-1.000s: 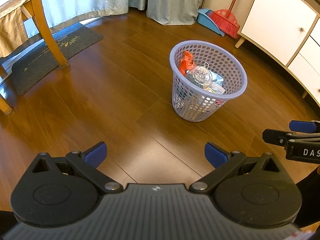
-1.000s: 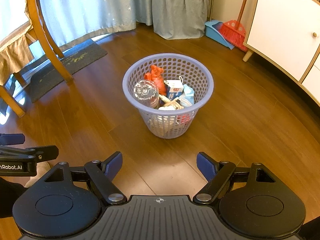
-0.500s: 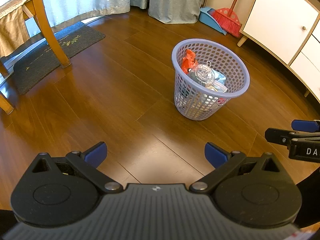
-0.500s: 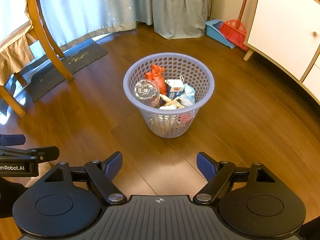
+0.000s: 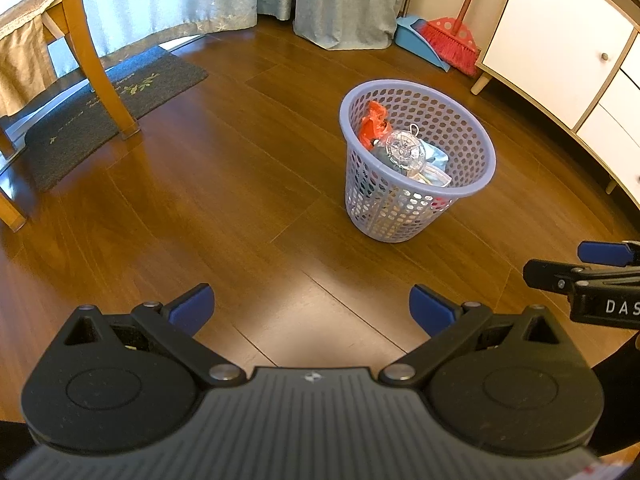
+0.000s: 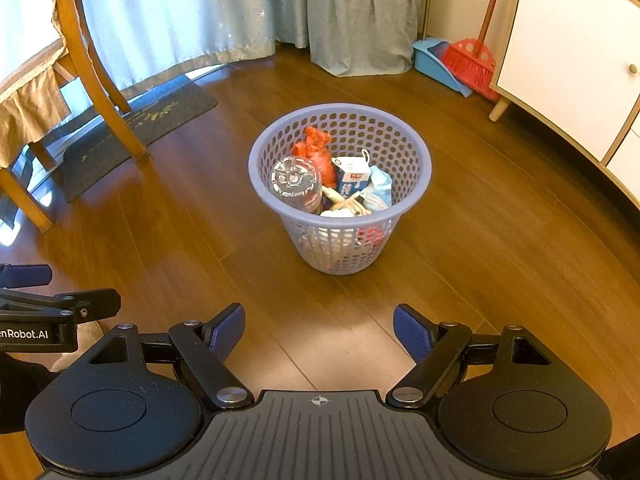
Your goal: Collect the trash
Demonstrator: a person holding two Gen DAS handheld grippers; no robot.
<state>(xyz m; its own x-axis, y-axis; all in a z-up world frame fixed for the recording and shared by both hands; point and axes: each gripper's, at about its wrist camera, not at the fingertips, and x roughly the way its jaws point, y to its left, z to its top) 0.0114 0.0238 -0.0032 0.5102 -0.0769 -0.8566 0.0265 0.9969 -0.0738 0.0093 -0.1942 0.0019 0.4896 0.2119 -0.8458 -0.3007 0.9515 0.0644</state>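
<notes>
A lilac perforated basket (image 5: 472, 120) (image 6: 416, 148) stands upright on the wooden floor, holding a clear plastic bottle (image 5: 404, 152) (image 6: 294, 180), a red bag (image 5: 372, 124) (image 6: 316, 152), a small milk carton (image 6: 354, 176) and crumpled wrappers. My left gripper (image 5: 312, 310) hovers open over bare floor, short and left of the basket. My right gripper (image 6: 319, 332) is open too, nothing between its blue pads, directly in front of the basket. Each gripper shows at the edge of the other's view.
A wooden chair (image 5: 96, 56) with a cloth cover stands at the left over a dark doormat (image 5: 116, 104). Curtains hang at the back. A red broom and blue dustpan (image 5: 444, 40) lean in the far corner. White cabinets (image 5: 560, 48) line the right side.
The left gripper has drifted back a little, so the basket sits slightly farther and to the right in its view. The right view is almost unchanged. Both grippers stayed open.
</notes>
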